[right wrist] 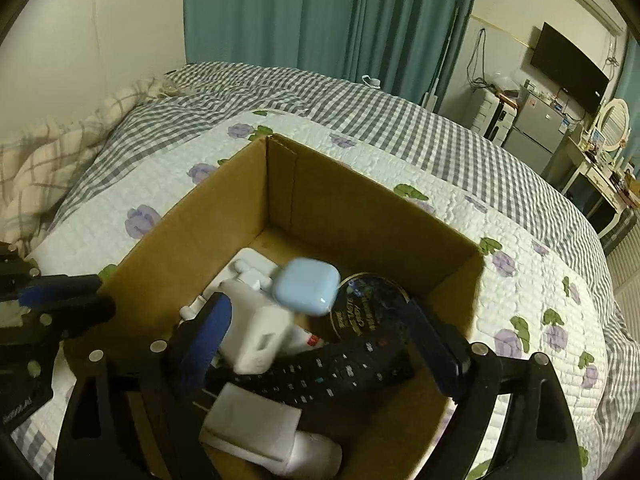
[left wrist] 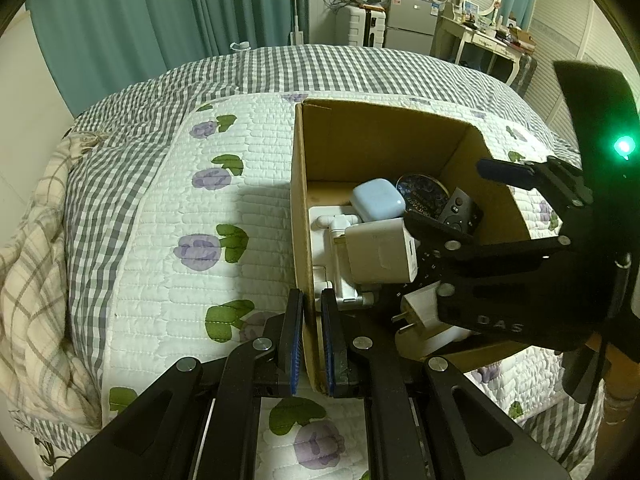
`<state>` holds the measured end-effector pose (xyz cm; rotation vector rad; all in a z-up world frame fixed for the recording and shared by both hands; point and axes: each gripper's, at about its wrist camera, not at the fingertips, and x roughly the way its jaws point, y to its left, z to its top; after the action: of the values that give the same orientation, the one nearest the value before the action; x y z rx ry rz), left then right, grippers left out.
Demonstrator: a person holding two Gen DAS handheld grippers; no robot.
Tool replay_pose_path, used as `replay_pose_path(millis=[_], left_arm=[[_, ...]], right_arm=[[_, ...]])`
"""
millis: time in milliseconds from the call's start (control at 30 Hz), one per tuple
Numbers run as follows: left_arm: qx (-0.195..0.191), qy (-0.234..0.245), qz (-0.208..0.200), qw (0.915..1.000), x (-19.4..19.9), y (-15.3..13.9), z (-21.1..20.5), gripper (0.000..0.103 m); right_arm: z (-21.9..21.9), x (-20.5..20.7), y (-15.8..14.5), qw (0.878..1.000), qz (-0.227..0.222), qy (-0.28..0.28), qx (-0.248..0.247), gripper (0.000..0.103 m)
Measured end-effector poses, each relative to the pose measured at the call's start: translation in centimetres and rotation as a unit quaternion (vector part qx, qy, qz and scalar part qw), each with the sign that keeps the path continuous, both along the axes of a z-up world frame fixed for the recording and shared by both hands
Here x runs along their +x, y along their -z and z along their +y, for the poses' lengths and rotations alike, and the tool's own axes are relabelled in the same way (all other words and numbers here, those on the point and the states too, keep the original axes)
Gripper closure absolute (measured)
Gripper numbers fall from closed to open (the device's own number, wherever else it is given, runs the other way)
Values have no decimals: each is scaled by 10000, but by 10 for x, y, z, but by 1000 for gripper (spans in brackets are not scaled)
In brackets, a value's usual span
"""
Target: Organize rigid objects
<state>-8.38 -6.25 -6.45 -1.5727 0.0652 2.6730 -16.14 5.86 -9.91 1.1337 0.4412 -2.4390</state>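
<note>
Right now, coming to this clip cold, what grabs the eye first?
An open cardboard box on the quilted floral bedspread, crowded with small things, a pale blue case lying on top. The right gripper hangs open over the contents above a black remote, while the left gripper is shut on the box's near wall.

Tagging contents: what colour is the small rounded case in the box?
Pale blue case, clearest in the left wrist view.

The light-blue case (right wrist: 306,286) is motion-blurred; the remote (right wrist: 340,368) lies partly hidden.
</note>
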Motion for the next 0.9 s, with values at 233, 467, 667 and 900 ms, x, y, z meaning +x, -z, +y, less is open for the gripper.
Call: replay_pose_path(millis=[233,467,667,900], left_arm=[[48,-17,64,10000,2,-4,-3,95],[101,-39,259,9996,4,-23,-4,95],[167,57,678,9975,16,-60,2,95],[373,117,1639,9857,44,-118,19,89]], right_arm=[[21,9,-7,9997,40,249,-26,14],[38,22,-26,9984,157,547,-15,14],[65,48,-66,9945,572,878,-74,14],[96,87,-128,9796,1417,1421,-79,14]])
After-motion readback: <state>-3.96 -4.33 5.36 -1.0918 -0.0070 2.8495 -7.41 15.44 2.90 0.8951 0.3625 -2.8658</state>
